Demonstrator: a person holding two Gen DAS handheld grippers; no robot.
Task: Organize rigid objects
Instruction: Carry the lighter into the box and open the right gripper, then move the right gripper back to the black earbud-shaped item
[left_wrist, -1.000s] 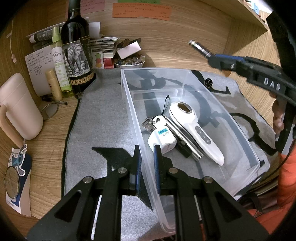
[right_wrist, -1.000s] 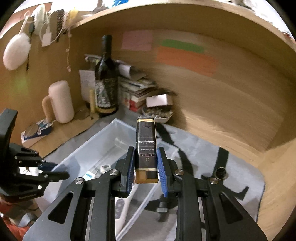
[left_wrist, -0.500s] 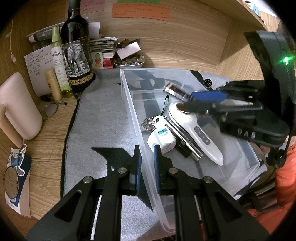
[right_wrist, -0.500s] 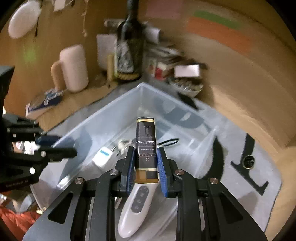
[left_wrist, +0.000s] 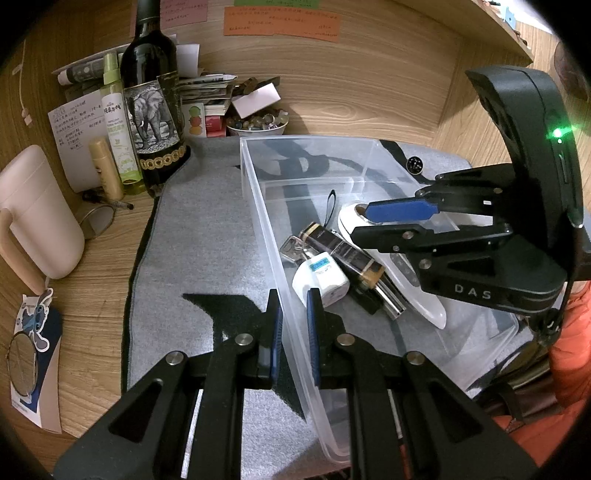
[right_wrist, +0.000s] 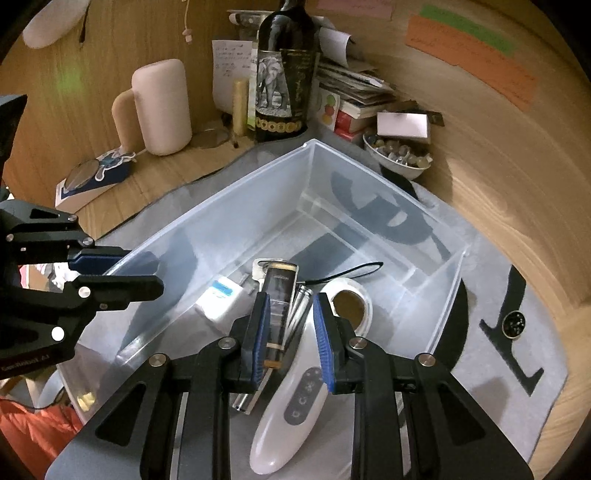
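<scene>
A clear plastic bin (left_wrist: 258, 206) (right_wrist: 229, 218) stands on a grey mat. In it lie a dark flat bottle with a gold cap (left_wrist: 343, 254) (right_wrist: 279, 306), a white charger plug (left_wrist: 321, 282) (right_wrist: 221, 302), keys (left_wrist: 291, 247), a silver tube (left_wrist: 391, 302) and a white handheld device (right_wrist: 295, 402). My left gripper (left_wrist: 294, 306) is shut on the bin's near wall. My right gripper (right_wrist: 291, 328) hangs open over the bin, the dark bottle lying free between its fingers; it also shows in the left wrist view (left_wrist: 373, 221).
A wine bottle (left_wrist: 151, 92), spray bottle (left_wrist: 116, 122), pink mug (left_wrist: 33, 214), bowl of stones (left_wrist: 256, 123) and stacked papers crowd the wooden desk corner. A small round black object (right_wrist: 513, 324) lies on the mat right of the bin. Wooden walls enclose the back.
My right gripper came down into the bin, opened and released the dark bottle, which now lies on the other items. My left gripper kept its hold on the bin wall.
</scene>
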